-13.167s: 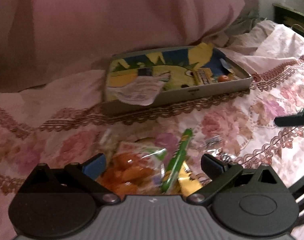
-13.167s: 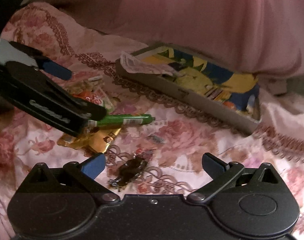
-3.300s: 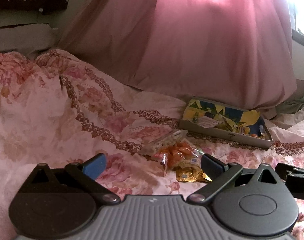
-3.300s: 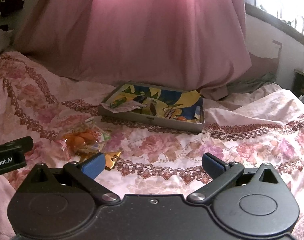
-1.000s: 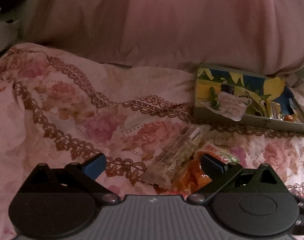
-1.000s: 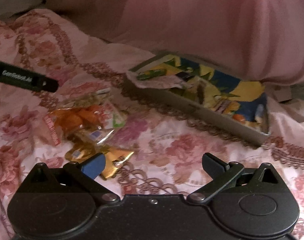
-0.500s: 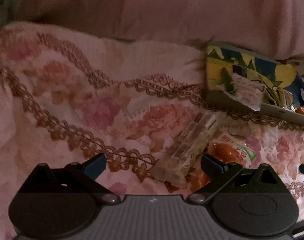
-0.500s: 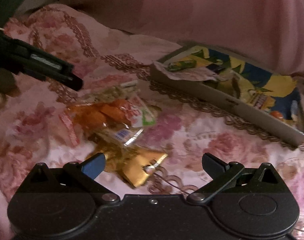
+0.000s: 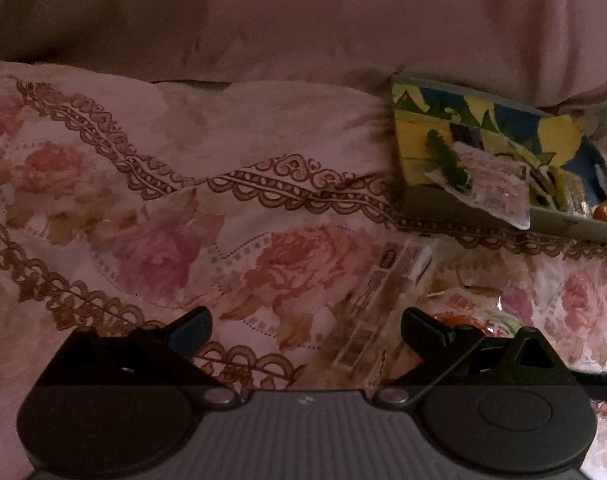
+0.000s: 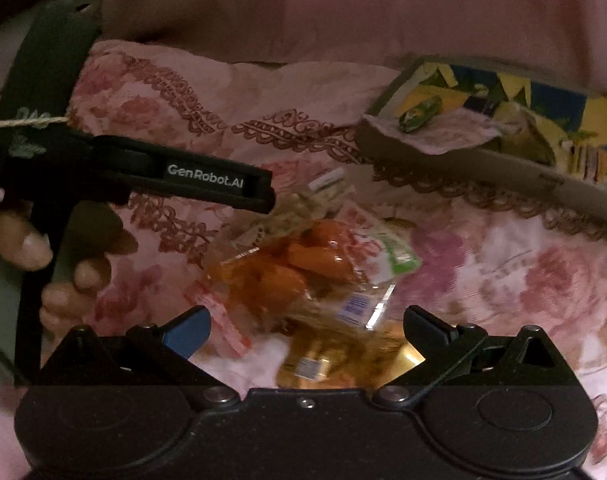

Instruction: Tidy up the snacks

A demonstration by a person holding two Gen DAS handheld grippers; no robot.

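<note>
While both tools hover low over the floral bedspread [image 9: 263, 152] | left gripper [image 9: 305, 326] spread wide, empty, clear packet [image 9: 383, 304] between its fingers | right gripper [image 10: 307, 326] spread wide, empty, above orange snack bag [image 10: 303, 264] and gold wrapper [image 10: 343, 360] | tray [image 10: 483, 160] beyond holds a green stick [image 10: 419, 113] and other snacks.

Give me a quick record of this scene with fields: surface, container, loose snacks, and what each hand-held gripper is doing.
surface: floral bedspread
container: shallow cartoon-print tray at the far right, holding a green stick snack on a white wrapper
loose snacks: clear narrow packet, orange snack bag, gold wrapper, all clustered on the bedspread in front of the tray
left hand-held gripper: open, empty, low by the clear packet
right hand-held gripper: open, empty, over the orange bag and gold wrapper
</note>
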